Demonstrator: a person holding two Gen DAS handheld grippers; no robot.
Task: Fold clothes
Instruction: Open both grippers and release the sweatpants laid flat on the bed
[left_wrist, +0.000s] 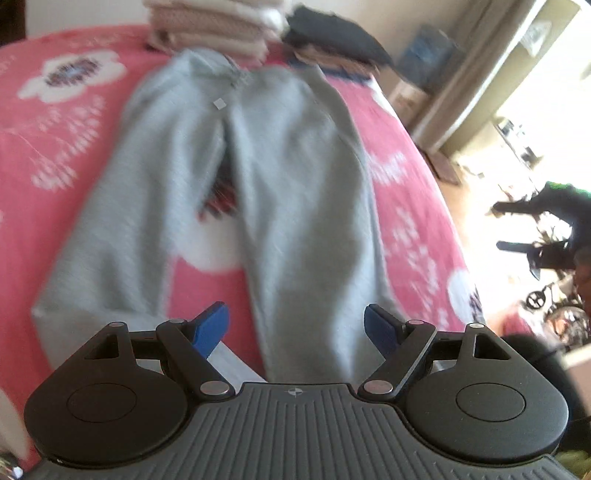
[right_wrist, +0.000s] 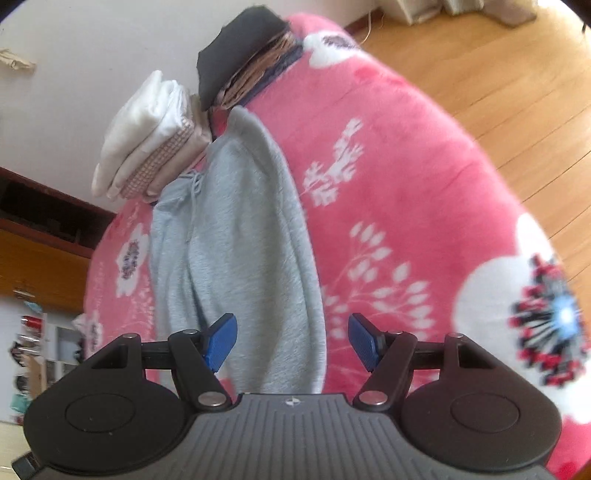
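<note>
We hold our left claw (left_wrist: 295, 328) and our right claw (right_wrist: 291, 341) with jaws spread and empty, low over a bed with a pink flowered blanket (right_wrist: 406, 184). Ahead of both lie grey sweatpants (left_wrist: 229, 184), spread flat with legs parted, cuffs nearest us, the waistband farthest, touching a pale folded stack (right_wrist: 147, 147) and a dark folded stack (right_wrist: 240, 62). The fleece looks soft, light and limp, likely sagging when lifted; we judge cuffs, waistband corners or outer seams the firmest holds.
</note>
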